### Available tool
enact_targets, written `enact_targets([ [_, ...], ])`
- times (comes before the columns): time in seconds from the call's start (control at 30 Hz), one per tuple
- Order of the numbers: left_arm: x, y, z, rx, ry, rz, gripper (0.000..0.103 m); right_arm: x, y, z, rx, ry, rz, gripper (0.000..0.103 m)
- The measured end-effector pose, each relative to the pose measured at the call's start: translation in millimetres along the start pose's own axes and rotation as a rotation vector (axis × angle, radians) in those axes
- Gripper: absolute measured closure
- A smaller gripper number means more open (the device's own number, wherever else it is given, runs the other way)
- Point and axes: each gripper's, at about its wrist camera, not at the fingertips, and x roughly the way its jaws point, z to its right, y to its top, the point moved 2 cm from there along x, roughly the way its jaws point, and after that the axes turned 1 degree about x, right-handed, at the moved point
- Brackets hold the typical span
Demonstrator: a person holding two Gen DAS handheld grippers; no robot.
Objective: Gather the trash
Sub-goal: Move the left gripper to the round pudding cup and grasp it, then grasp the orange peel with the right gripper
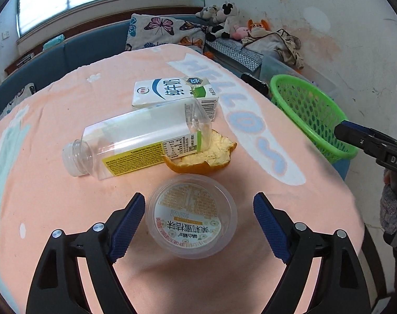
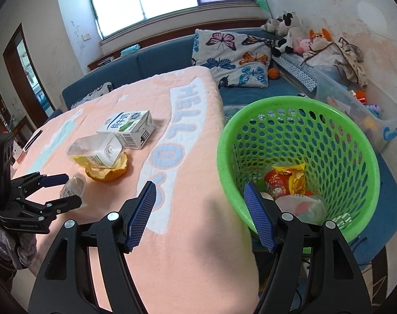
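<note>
Under your fingers (image 1: pixel 128 222), blue ribbed pads on black arms, the bench (image 1: pixel 54 120) wears a peach cloth with pale blue letters on a white band. Your clear cup (image 1: pixel 191 216) shows a white and orange printed lid. Just beyond the cup, the peel (image 1: pixel 211 154) glows orange outside, pale yellow inside. Past the peel, the clear bottle (image 1: pixel 135 141) carries a white and yellow label, and the carton (image 1: pixel 172 93) is white, blue and green. Right of the cup, your bright green mesh basket (image 2: pixel 355 157) holds red and yellow wrappers (image 2: pixel 284 180).
</note>
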Motion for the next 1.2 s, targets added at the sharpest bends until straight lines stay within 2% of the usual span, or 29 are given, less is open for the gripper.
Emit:
enact_targets([
  [0.1,3.2,-0.2,-1.5,-0.006,-0.001,-0.008,0.023,2.6,0.7,-3.6,-0.008,0.005,-0.005,0.033],
  [0.27,11.0,-1.8,-1.1,0.01,0.024,-0.024,0.035,6.7,1.4,-11.2,-0.021,0.018,-0.015,0.033],
  [0.63,0.1,-8.2,-9.1,-0.004,0.015,-0.007,0.036,18.7,1.9,-33.8,-0.07,0.056,-0.044,0.033],
  [1.2,-46.0,-15.0,-55.5,-0.096,0.07,0.06,0.036,68.5,-1.1,-104.1,-0.168,0.205,-0.145,0.033],
])
